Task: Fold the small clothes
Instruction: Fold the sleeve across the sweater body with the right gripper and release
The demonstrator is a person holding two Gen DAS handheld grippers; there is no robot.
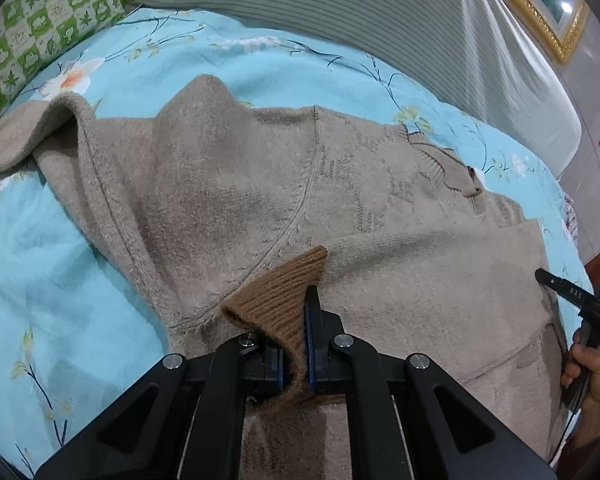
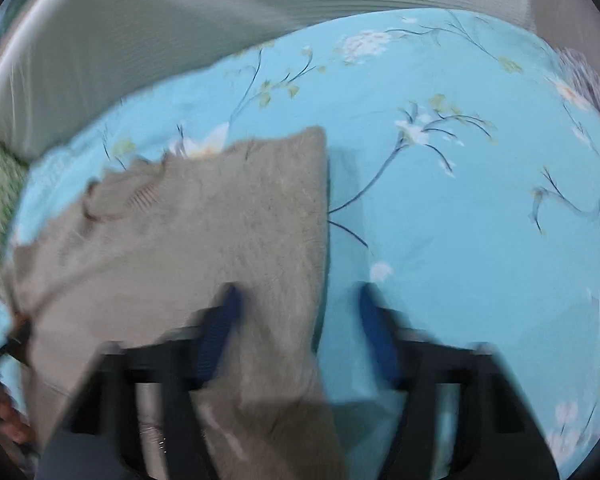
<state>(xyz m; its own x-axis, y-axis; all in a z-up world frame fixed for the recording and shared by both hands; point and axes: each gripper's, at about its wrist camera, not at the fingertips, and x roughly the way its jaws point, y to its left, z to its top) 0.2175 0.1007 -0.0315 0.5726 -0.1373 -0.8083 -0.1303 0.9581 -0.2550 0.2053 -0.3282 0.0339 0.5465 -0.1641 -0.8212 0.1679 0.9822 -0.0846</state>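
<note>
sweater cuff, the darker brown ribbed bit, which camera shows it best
The left wrist view. There the ribbed brown cuff is sharp and close, pinched between the shut fingers of the left hand-held gripper above the beige sweater. The right wrist view is motion-blurred and shows only the sweater body, with at most a small dark smear at its left edge.

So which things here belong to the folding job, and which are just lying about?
Part of the job:
- sweater
- cuff, clamped in the left gripper
- right gripper, open over the sweater's edge

Just there:
- bedsheet
- pillow
- headboard
- picture frame
</note>
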